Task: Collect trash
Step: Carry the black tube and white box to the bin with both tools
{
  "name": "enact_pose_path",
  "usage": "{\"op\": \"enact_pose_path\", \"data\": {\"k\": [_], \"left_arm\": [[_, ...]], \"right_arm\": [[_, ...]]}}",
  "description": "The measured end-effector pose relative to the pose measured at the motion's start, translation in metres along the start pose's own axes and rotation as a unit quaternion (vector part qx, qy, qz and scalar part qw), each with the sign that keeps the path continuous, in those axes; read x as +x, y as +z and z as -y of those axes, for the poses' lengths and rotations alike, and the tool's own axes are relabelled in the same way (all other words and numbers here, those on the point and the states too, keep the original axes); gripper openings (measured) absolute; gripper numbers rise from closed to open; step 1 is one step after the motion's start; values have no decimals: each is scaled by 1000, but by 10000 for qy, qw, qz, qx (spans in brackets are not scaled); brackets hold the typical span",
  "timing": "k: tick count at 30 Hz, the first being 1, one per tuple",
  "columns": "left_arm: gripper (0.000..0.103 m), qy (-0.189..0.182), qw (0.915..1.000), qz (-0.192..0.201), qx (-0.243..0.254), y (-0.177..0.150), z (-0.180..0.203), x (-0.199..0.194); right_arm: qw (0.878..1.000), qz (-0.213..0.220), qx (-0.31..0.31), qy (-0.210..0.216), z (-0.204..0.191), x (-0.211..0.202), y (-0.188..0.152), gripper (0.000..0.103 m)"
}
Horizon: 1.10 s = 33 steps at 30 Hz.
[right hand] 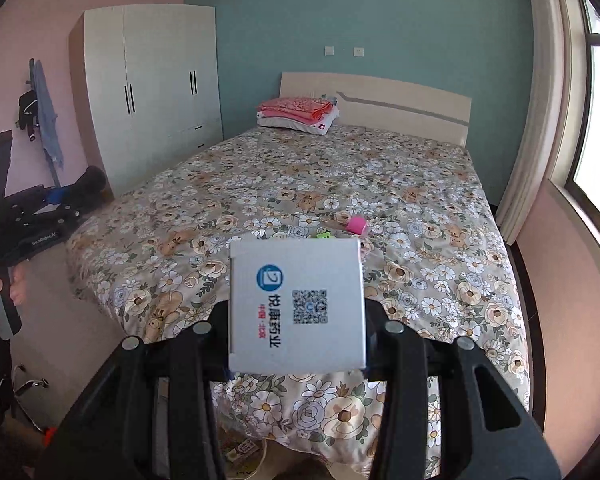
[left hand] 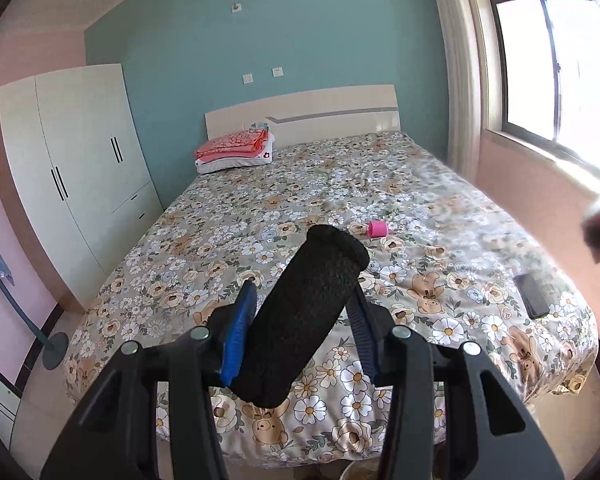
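Observation:
My left gripper is shut on a black foam cylinder and holds it tilted above the foot of the bed. My right gripper is shut on a white cardboard box with a blue logo and a QR code, also above the foot of the bed. A pink cylinder lies on the floral bedspread; it also shows in the right wrist view, with a small green item just left of it. The left gripper with its foam cylinder shows at the left of the right wrist view.
A black phone lies near the bed's right edge. Folded red blankets on a pillow sit by the headboard. A white wardrobe stands left of the bed, a window to the right. A bag opening shows below the bed's foot.

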State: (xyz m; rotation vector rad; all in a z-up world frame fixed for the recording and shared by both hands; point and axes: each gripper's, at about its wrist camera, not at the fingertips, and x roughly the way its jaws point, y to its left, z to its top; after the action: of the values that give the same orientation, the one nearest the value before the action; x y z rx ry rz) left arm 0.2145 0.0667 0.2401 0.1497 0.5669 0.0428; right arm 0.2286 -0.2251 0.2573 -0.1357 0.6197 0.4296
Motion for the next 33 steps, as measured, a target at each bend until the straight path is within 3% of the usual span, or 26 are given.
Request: {"op": "enact_pose_path", "data": {"k": [9,19,25,33], "left_arm": [[48,-541,9981,-271,112,-86,9,-12],[48,-1110,9865,-1183,210,-191,27,35],[48,-1317,9735,-1865,107,-251,34,77],[48,-1562,9489,-2742,76,-325,56,125]], "right_arm": [[9981,-383,-127,474,-37,15,-81,44],[9892,-1177,-52,872,-66,74,-170,44],[9792,-1731,29,1061,-77,118,-220,44],[9628,-2370,154,1286,-91,167,-278,44]]}}
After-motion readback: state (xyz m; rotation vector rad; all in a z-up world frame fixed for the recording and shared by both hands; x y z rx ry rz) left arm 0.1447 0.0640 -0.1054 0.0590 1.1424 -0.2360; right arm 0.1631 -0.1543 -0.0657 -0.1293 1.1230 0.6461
